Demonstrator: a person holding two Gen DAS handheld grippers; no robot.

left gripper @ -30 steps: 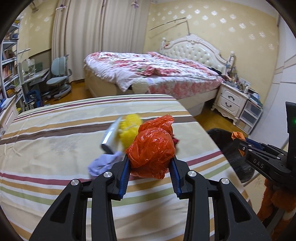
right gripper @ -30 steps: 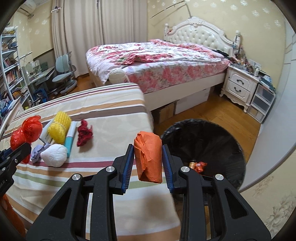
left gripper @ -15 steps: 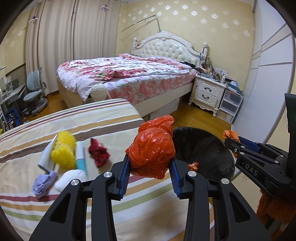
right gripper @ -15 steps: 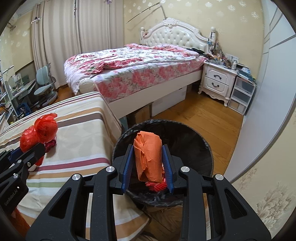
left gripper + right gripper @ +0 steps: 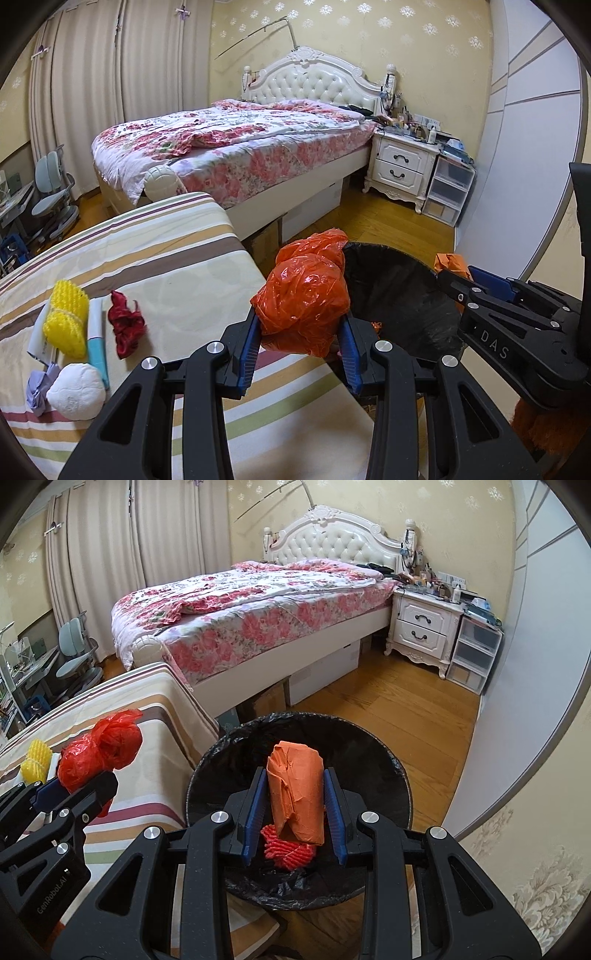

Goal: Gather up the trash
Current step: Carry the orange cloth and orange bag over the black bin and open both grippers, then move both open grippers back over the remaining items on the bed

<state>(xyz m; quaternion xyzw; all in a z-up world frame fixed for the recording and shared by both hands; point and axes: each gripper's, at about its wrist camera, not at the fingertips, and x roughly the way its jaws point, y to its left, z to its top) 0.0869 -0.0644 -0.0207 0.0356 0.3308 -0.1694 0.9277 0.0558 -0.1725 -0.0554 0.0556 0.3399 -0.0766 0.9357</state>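
My left gripper [image 5: 301,343] is shut on a crumpled red plastic bag [image 5: 303,295], held over the table's right edge next to the black-lined trash bin [image 5: 399,291]. My right gripper [image 5: 295,812] is shut on an orange paper wad [image 5: 295,790], held directly above the bin's [image 5: 388,771] opening. Red netting [image 5: 288,853] lies inside the bin. The right gripper also shows in the left wrist view [image 5: 480,288], and the left gripper with its bag in the right wrist view [image 5: 99,753].
On the striped table [image 5: 177,269] lie yellow foam netting [image 5: 66,321], a red scrap [image 5: 125,325], a white wad [image 5: 75,391], a purple scrap [image 5: 38,387] and a white-teal tube [image 5: 96,343]. A floral bed [image 5: 258,605] and nightstand [image 5: 424,627] stand beyond.
Both grippers swung right from over the table toward the bin, each keeping its hold. The right one now hangs over the bin opening; the left one reached the table's right edge.
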